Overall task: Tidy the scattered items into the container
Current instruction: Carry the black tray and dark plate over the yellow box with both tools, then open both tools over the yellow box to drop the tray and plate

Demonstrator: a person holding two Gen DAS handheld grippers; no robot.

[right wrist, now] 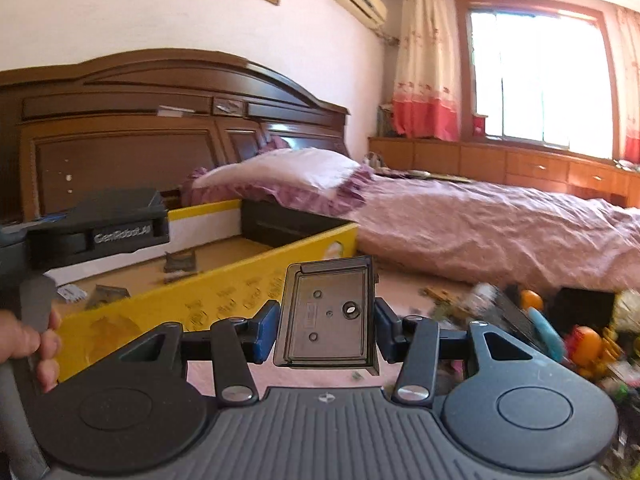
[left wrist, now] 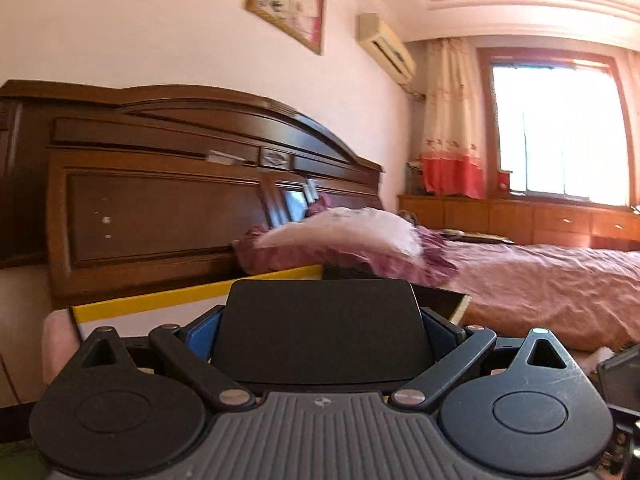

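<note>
In the left wrist view my left gripper (left wrist: 320, 334) is shut on a flat black block (left wrist: 320, 312), with the blue pads (left wrist: 202, 336) against its sides. Just beyond it lies the rim of a yellow and white cardboard box (left wrist: 160, 304). My right gripper (right wrist: 326, 332) is shut on a dark rectangular plastic plate (right wrist: 328, 308) with small holes, held beside the box's yellow wall (right wrist: 224, 292). The right wrist view also shows my left gripper (right wrist: 156, 220) from the side, above the box's left end. Several small grey pieces (right wrist: 180, 262) lie inside the box.
A heap of colourful toys (right wrist: 580, 340) lies scattered at the right. A bed with a pink cover (right wrist: 480, 224) and pillow (right wrist: 288, 172) stands behind the box, against a brown headboard (right wrist: 120, 136). A hand (right wrist: 28, 340) grips the left handle at the left edge.
</note>
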